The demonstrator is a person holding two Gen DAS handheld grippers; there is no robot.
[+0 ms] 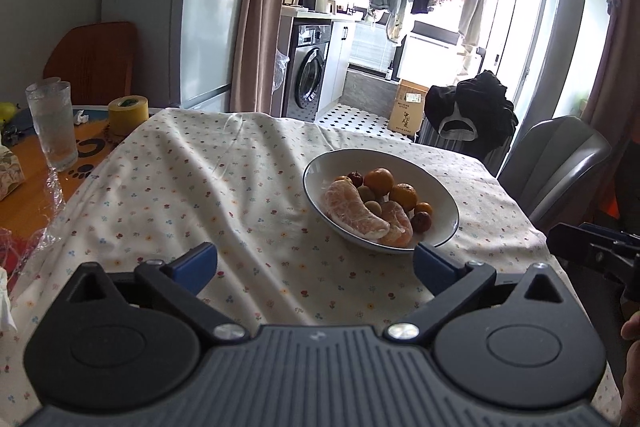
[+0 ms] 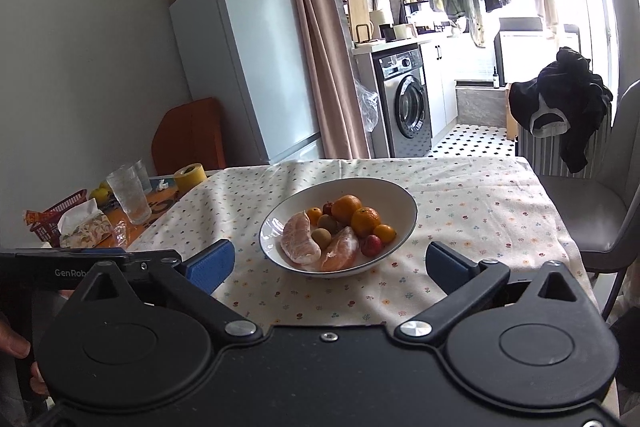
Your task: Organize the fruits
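A white bowl [image 2: 400, 205] stands on the floral tablecloth [image 2: 472, 211], nearer the table's right edge than its left, holding 2 peeled citrus pieces [image 2: 301, 239], 2 oranges [image 2: 346, 207], 2 kiwis [image 2: 327, 223] and several small red and orange fruits, all touching in one cluster. The left gripper [image 1: 314, 269] hovers above the cloth at the near edge with both blue fingers spread wide and nothing between them; the right gripper [image 2: 328, 263] is likewise spread and empty, just short of the bowl's near rim. On the bare table at the left edge stand a drinking glass [image 1: 52, 123] and a yellow tape roll [image 1: 128, 115].
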